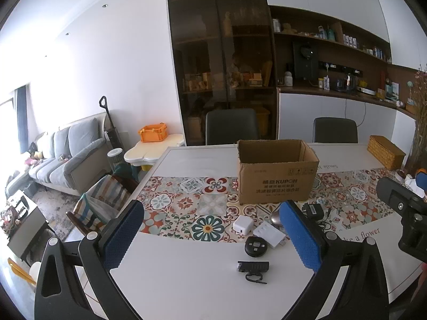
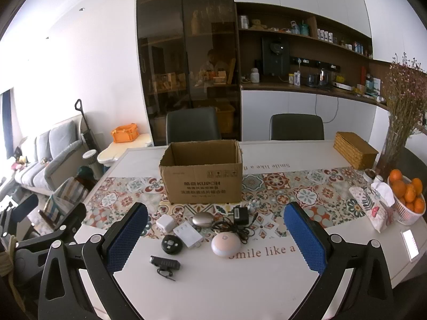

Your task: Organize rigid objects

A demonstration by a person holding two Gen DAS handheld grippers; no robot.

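Both wide apart and empty above the white worktop (image 2: 240, 288): left gripper (image 1: 210, 237), right gripper (image 2: 216, 236), with small rigid things clustered just before the open brown cardboard box (image 2: 202, 181). Likely to snag: black power adapter (image 2: 240, 215), its tangled black cord (image 2: 234, 230) lying against the round white puck light (image 2: 225, 245) and near the silver oval case (image 2: 203, 219), so dragging neighbours along. Easily nudged aside or pinched together: white cube charger (image 2: 165, 223), white flat rectangular hub (image 2: 187, 234) and round black remote (image 2: 172, 244), sitting close.

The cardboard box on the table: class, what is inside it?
The cardboard box stands open-topped. Only bare inner walls show, with nothing visible inside. Its floor is hidden behind the front wall, so low items there cannot be ruled out.
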